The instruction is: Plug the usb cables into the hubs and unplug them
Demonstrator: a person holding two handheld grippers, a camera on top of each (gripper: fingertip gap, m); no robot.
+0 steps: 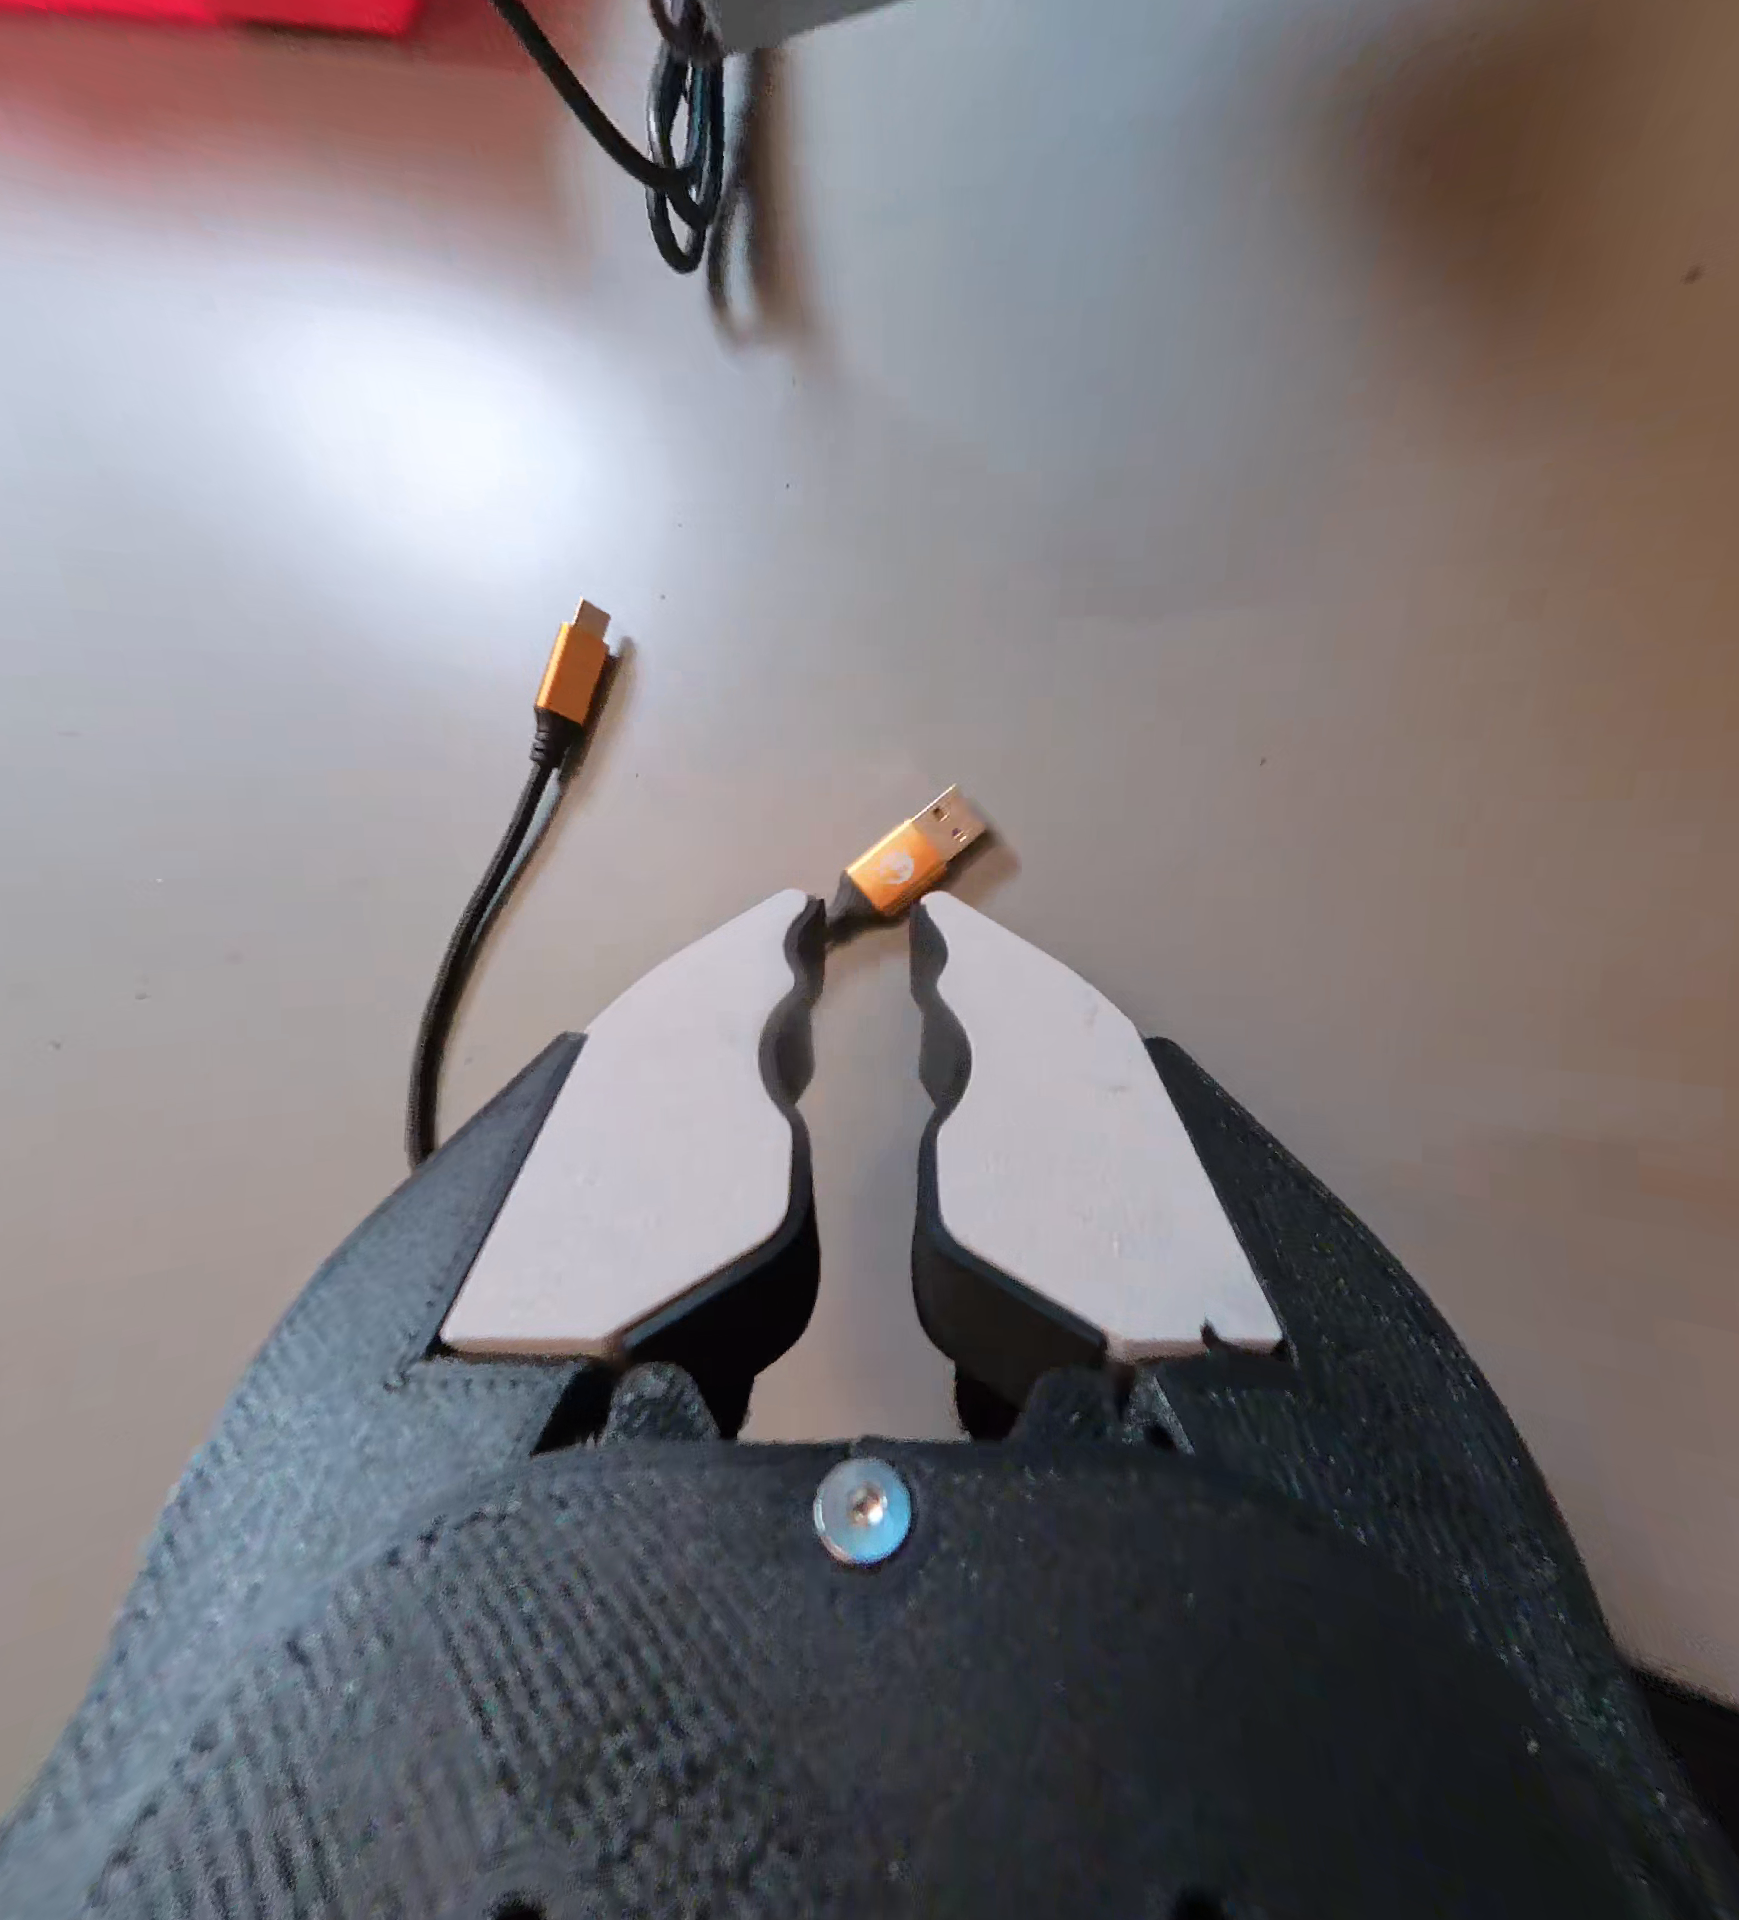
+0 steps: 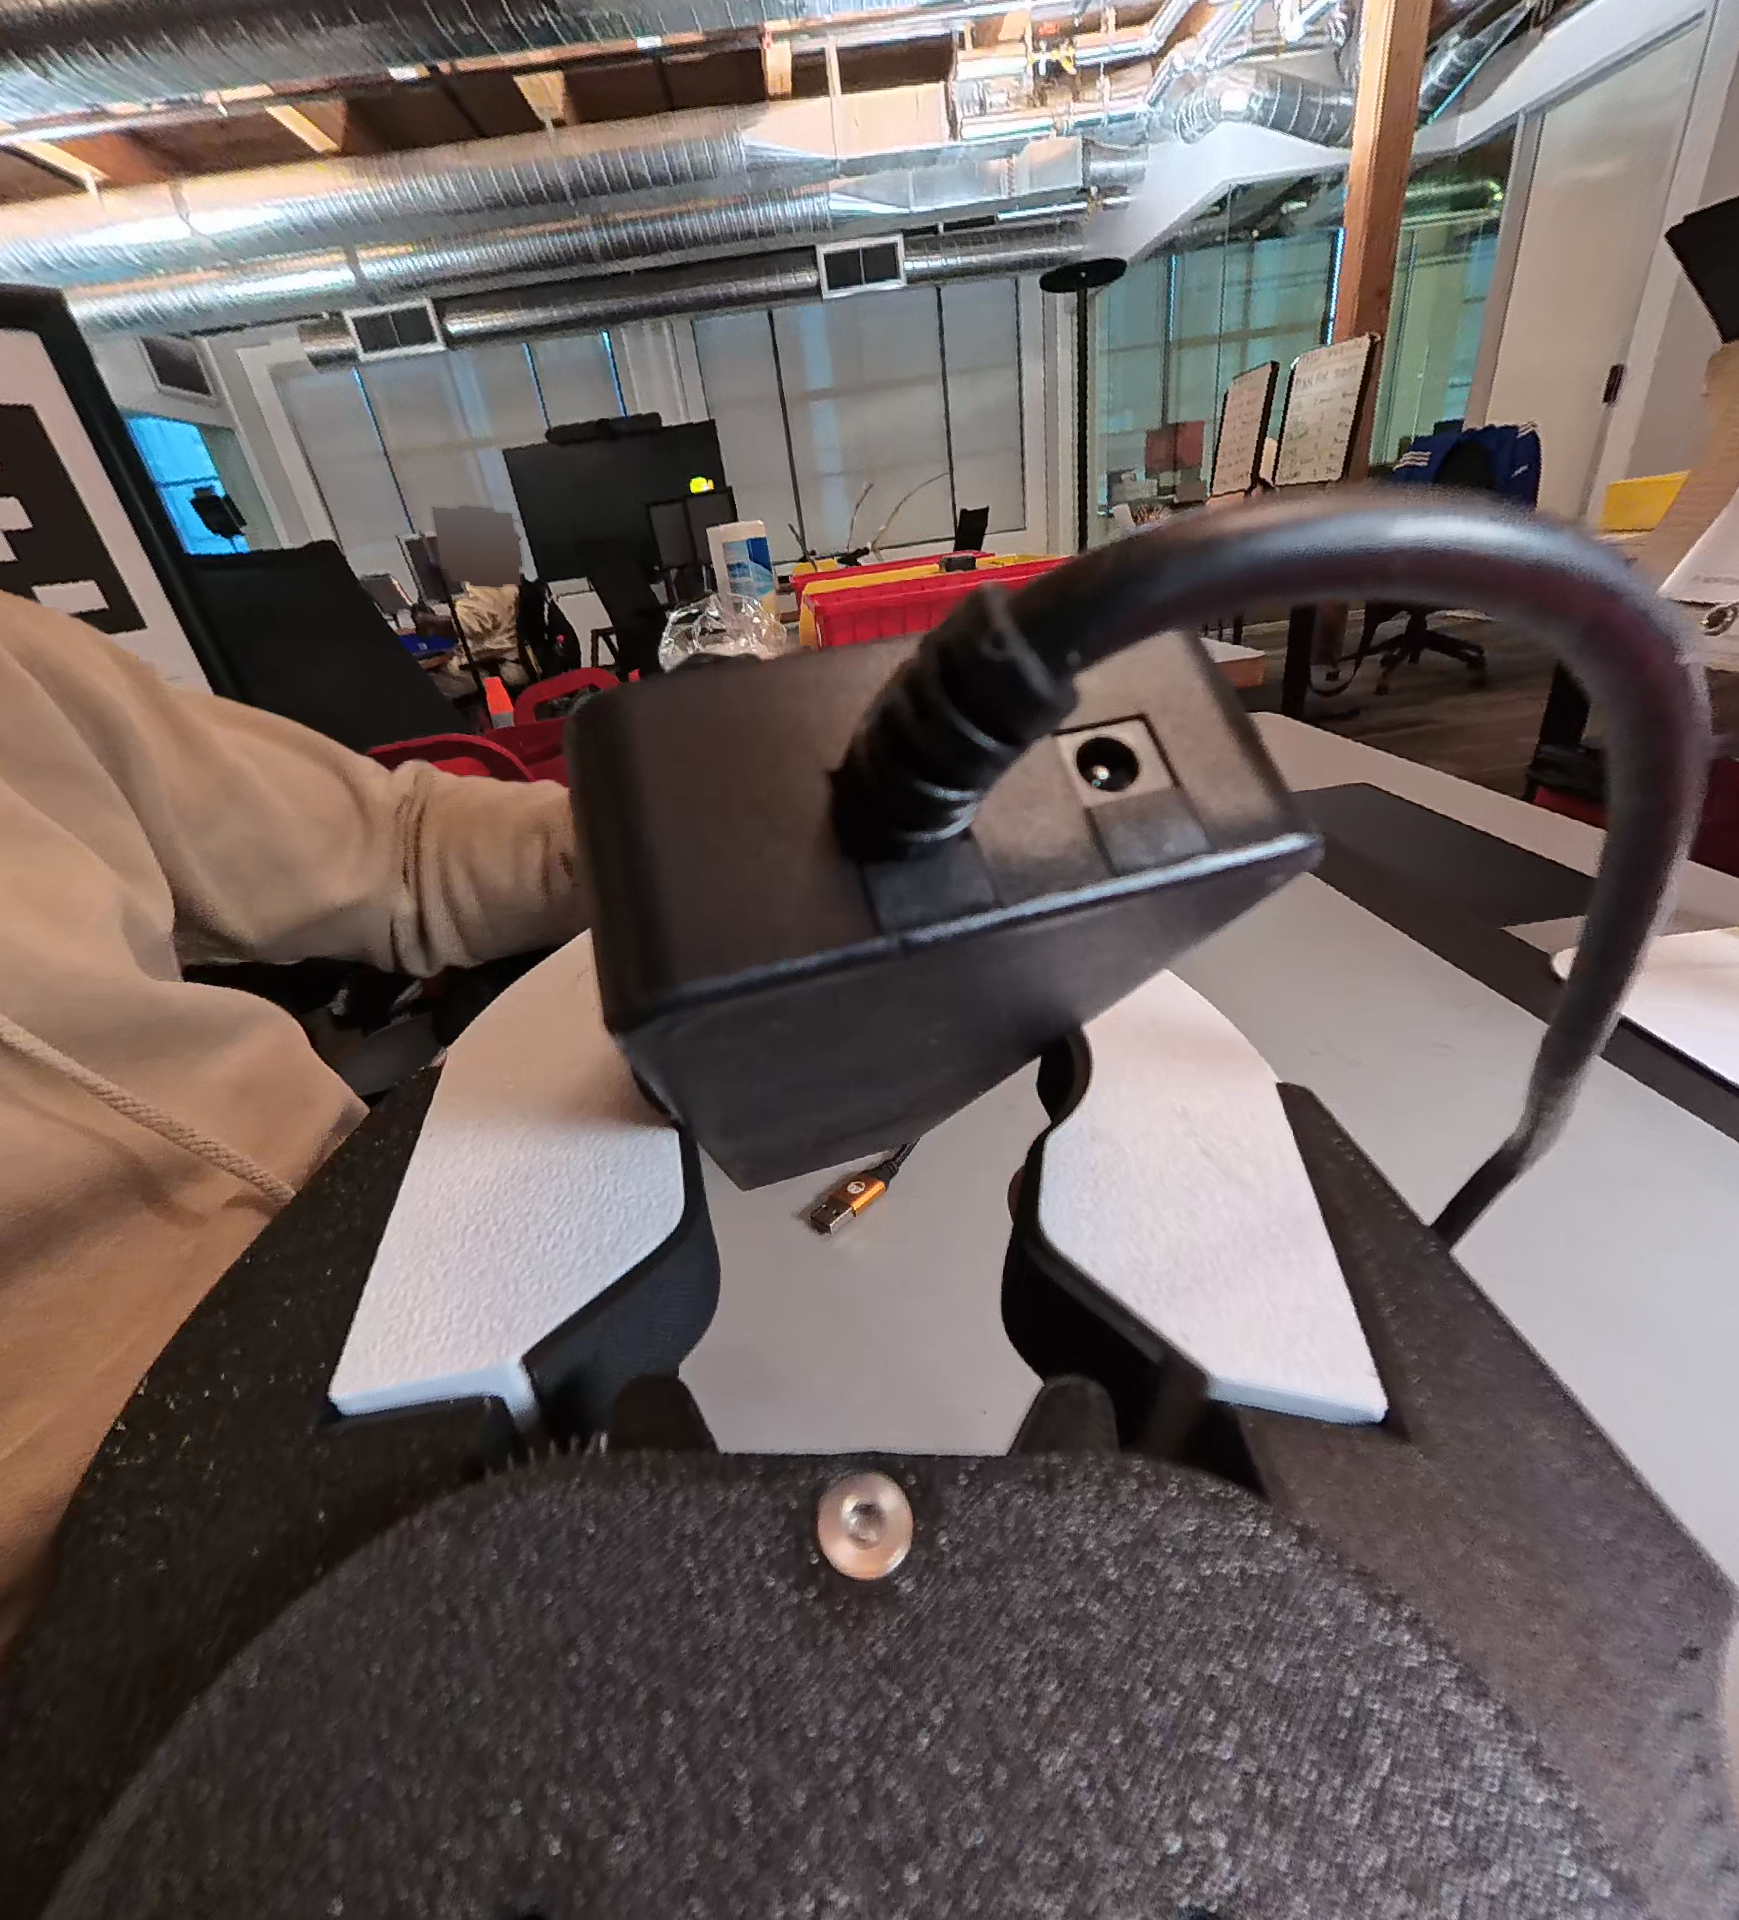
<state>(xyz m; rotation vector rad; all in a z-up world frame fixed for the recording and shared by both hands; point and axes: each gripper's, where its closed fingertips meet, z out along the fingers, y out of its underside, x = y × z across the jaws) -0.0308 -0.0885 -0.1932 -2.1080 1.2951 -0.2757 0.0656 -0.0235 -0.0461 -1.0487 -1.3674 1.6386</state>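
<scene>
In the left wrist view a black cable [image 1: 449,987] with two orange plugs lies on the grey table [image 1: 1260,623]. Its USB-A plug [image 1: 912,852] lies just ahead of my left gripper [image 1: 865,914], whose fingers stand slightly apart around the cable's neck without clamping it. The smaller orange plug [image 1: 574,675] lies farther left. My right gripper [image 2: 875,1039] is shut on a black USB hub [image 2: 896,883] and holds it tilted above the table. The hub's thick black cord [image 2: 1571,831] arcs right. The USB-A plug also shows under the hub [image 2: 849,1205].
A bundle of black cables [image 1: 683,156] and a red object [image 1: 169,16] lie at the table's far edge. A person's beige sleeve [image 2: 221,810] is at the left. A white sheet with a lamp base [image 2: 1727,997] lies at the right, and red bins [image 2: 896,608] stand behind.
</scene>
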